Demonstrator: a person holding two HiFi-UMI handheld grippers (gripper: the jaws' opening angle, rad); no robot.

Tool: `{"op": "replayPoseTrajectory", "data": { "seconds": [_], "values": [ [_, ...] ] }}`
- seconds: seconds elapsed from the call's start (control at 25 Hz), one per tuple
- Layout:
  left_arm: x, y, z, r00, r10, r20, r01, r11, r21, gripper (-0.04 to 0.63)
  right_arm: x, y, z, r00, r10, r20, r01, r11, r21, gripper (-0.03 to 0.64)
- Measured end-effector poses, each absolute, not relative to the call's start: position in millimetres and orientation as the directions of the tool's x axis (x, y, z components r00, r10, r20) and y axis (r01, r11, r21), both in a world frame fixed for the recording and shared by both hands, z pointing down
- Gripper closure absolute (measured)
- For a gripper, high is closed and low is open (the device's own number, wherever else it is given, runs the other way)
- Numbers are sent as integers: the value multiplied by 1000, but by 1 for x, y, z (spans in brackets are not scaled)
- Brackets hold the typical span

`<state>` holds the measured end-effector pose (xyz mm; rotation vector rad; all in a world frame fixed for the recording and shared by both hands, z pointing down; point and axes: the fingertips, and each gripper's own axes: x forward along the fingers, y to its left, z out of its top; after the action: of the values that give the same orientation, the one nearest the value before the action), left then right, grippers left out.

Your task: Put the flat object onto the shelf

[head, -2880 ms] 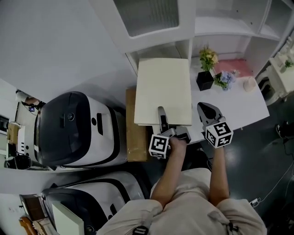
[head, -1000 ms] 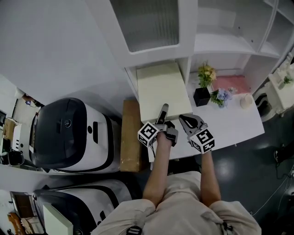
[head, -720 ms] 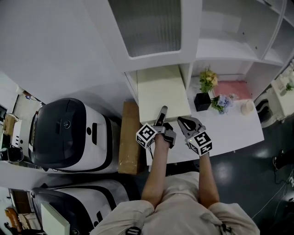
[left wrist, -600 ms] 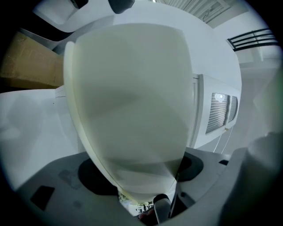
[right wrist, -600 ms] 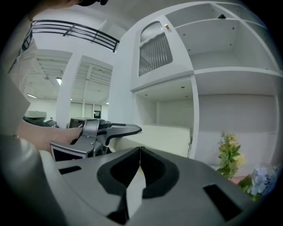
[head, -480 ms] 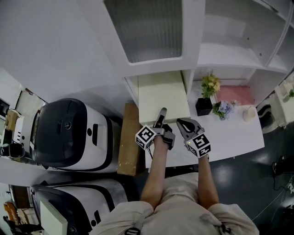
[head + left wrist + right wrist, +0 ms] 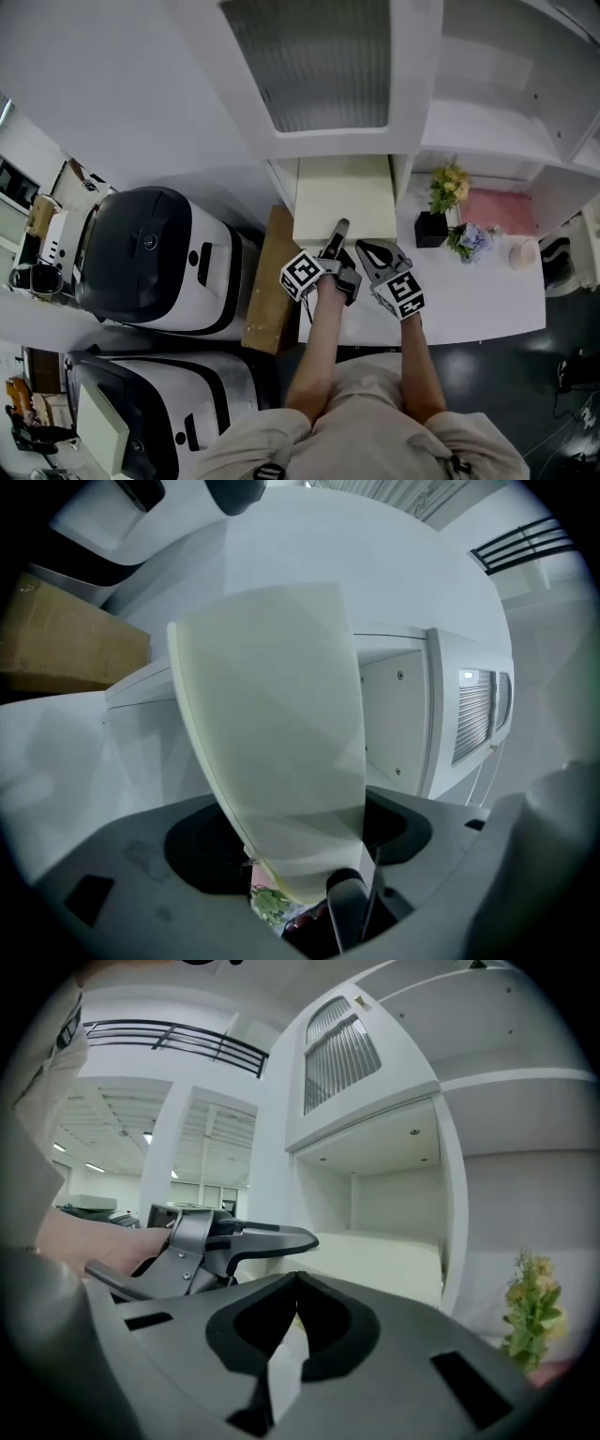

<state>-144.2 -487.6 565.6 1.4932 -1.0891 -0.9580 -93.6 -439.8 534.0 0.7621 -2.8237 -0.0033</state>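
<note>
Flat object sits deeper in the shelf than before. Left gripper fingers pinch its edge; right gripper fingers press together.

I stand at a white bench set against a tall white shelf unit, whose upper door has a ribbed pane. The floor beside the bench is dark and glossy. To my left a plain pale wall runs behind two big white machines with black lids and a brown cardboard box. Farther off, a white hall shows strip lights on its ceiling and a black railing above.
</note>
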Motion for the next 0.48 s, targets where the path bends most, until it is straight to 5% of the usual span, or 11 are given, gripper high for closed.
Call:
{"op": "replayPoseTrajectory", "data": {
  "seconds": [0.48],
  "values": [
    [-173,-477,568,200,-979,30,-299,-32,954,279,-110,-472,535,-837,-504,211,-514,858,11,548]
  ]
}}
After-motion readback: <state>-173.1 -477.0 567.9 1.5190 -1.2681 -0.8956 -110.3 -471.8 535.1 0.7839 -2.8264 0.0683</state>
